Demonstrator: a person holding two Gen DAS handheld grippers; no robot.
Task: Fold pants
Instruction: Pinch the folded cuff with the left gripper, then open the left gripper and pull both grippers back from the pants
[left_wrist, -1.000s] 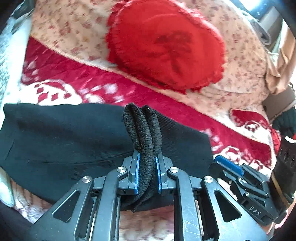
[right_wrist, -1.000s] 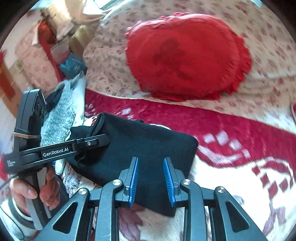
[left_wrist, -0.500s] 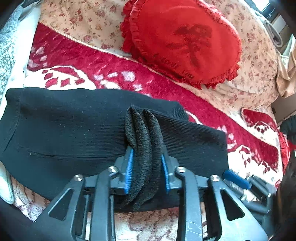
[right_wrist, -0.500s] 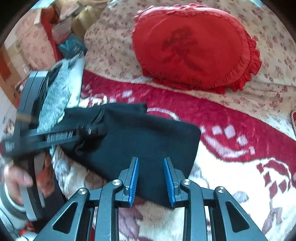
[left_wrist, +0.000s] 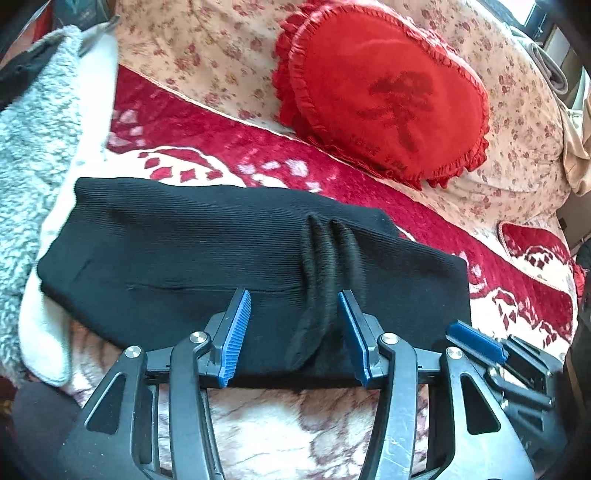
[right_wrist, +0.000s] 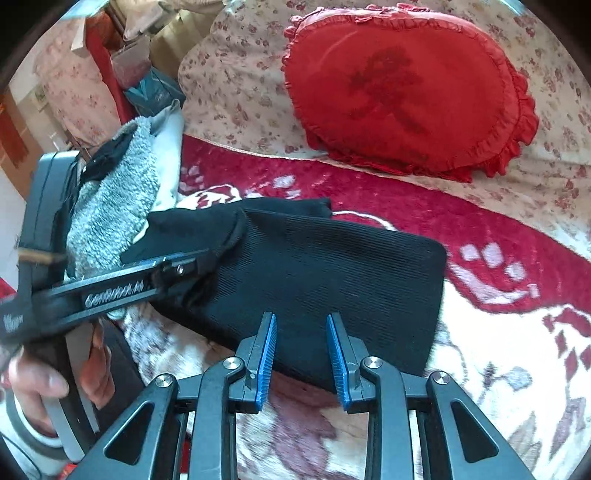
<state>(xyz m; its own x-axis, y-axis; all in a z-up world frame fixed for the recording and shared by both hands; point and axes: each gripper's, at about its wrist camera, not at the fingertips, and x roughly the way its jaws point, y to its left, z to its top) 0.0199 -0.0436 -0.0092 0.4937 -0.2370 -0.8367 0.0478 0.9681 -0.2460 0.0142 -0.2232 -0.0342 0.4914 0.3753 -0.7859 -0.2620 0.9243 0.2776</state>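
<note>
The black ribbed pants (left_wrist: 207, 258) lie folded into a flat rectangle on the red and cream blanket; they also show in the right wrist view (right_wrist: 332, 273). My left gripper (left_wrist: 295, 328) is open at the pants' near edge; a pinched ridge of fabric (left_wrist: 325, 266) stands between its jaws, free of the left pad. My right gripper (right_wrist: 301, 347) is open and empty over the near edge of the pants. The left gripper also shows in the right wrist view (right_wrist: 177, 269), blurred, at the pants' left end.
A red heart-shaped cushion (left_wrist: 384, 92) lies behind the pants on a floral cover (left_wrist: 207, 48). A grey fleece and white cloth (left_wrist: 40, 155) lie at the left. The right gripper's fingers (left_wrist: 476, 343) sit at the pants' right corner.
My left gripper has opened and let go of the bunched pants fabric, which now slumps onto the folded stack. The right gripper stayed open and shifted slightly.
</note>
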